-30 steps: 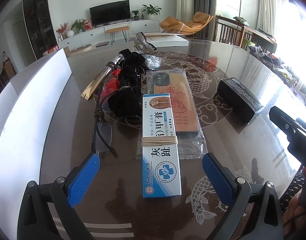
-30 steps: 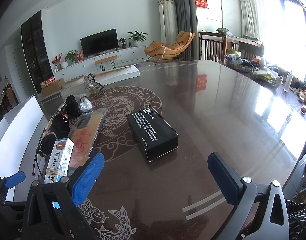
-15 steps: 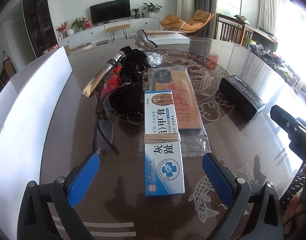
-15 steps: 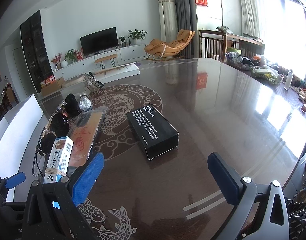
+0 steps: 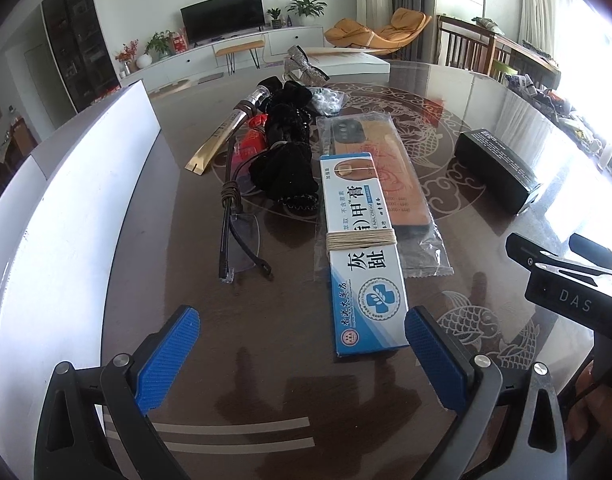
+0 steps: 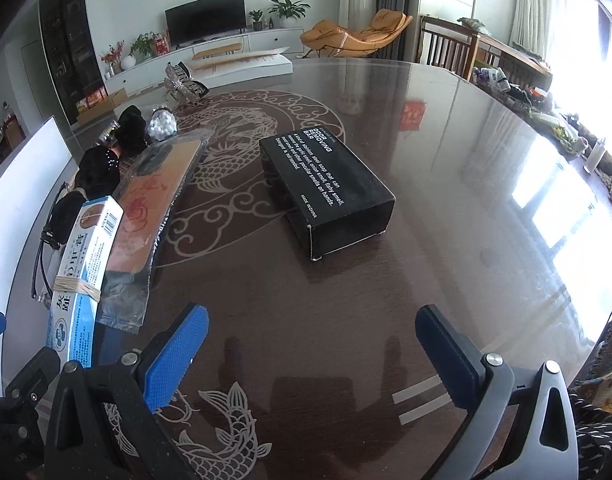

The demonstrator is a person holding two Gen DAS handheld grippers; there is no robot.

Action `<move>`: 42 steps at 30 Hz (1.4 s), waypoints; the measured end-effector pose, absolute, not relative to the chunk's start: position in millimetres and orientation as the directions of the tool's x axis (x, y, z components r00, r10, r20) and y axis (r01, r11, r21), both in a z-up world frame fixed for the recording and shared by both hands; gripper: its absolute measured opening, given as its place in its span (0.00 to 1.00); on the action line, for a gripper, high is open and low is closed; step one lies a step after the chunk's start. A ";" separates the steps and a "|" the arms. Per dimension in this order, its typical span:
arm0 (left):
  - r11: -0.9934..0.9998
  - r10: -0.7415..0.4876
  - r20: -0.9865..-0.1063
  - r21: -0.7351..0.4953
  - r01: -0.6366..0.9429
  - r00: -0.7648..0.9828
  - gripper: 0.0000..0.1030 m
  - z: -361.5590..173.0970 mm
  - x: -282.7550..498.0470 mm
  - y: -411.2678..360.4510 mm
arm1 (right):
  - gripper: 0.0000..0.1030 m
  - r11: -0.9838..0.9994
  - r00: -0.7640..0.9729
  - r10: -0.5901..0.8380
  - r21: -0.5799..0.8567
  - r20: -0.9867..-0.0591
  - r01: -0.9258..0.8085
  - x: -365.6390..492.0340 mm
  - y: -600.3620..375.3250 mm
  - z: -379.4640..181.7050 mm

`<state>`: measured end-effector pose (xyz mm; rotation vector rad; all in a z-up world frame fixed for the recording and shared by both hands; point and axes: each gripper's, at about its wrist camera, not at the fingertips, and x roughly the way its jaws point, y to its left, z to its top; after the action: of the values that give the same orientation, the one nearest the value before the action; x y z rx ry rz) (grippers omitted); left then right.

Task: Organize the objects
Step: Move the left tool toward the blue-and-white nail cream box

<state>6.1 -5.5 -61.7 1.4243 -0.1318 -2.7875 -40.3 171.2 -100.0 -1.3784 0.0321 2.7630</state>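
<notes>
On the glossy dark table (image 5: 154, 208) our left gripper (image 5: 302, 340) gapes wide, the blue-and-white cream box (image 5: 362, 252) just ahead; our right gripper (image 6: 312, 344) spreads equally wide, the black box (image 6: 326, 184) lying ahead, untouched.
</notes>
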 end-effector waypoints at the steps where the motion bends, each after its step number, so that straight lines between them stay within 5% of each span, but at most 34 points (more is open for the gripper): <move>1: -0.997 -0.045 -0.810 0.077 -0.030 -0.584 1.00 -62.2 5.9 -5.4 | 1.00 -0.998 -0.596 0.040 -0.008 -0.802 -0.056 -40.3 170.6 -100.7; 42: -0.997 -0.058 -0.837 0.081 -0.018 -0.544 1.00 -71.4 14.4 -27.3 | 1.00 -0.998 -0.521 0.046 -0.011 -0.853 -0.070 -49.8 173.0 -115.3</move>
<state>14.4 -27.3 -71.4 1.4888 -0.1248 -2.7375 -49.8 173.0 -115.3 -1.5032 0.0373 2.6827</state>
